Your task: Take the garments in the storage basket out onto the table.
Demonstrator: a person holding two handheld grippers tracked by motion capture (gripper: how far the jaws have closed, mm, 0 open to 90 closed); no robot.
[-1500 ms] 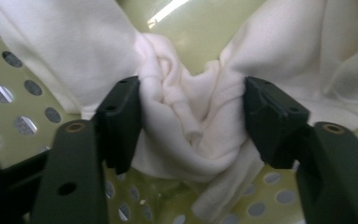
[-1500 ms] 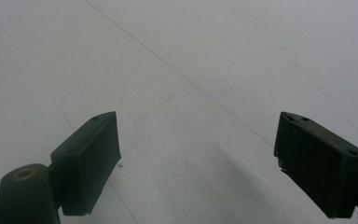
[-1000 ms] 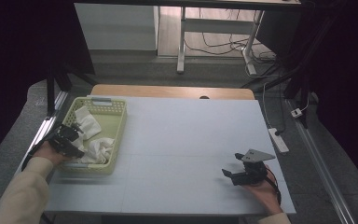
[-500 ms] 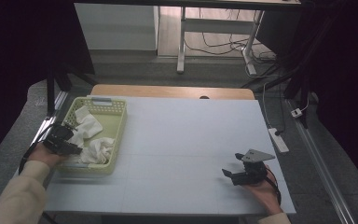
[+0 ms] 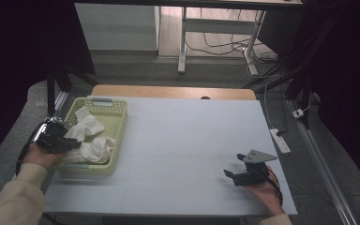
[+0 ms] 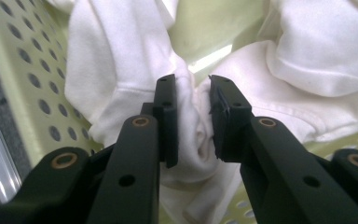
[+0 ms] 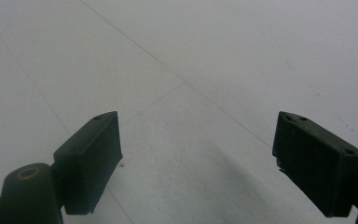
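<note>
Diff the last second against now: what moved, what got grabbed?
The left gripper has just been closing its jaws and now pinches a fold of white cloth in the green basket, drawing back toward the basket's near-left edge. The right gripper stayed open over the table.

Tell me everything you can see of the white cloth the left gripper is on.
The white cloth looks like soft, thick fabric with a stitched hem, crumpled and folded. It lies in the pale green perforated basket at the table's left, beside more white cloth. The left gripper has just been closing, and its pads pinch a bunched fold of it.
</note>
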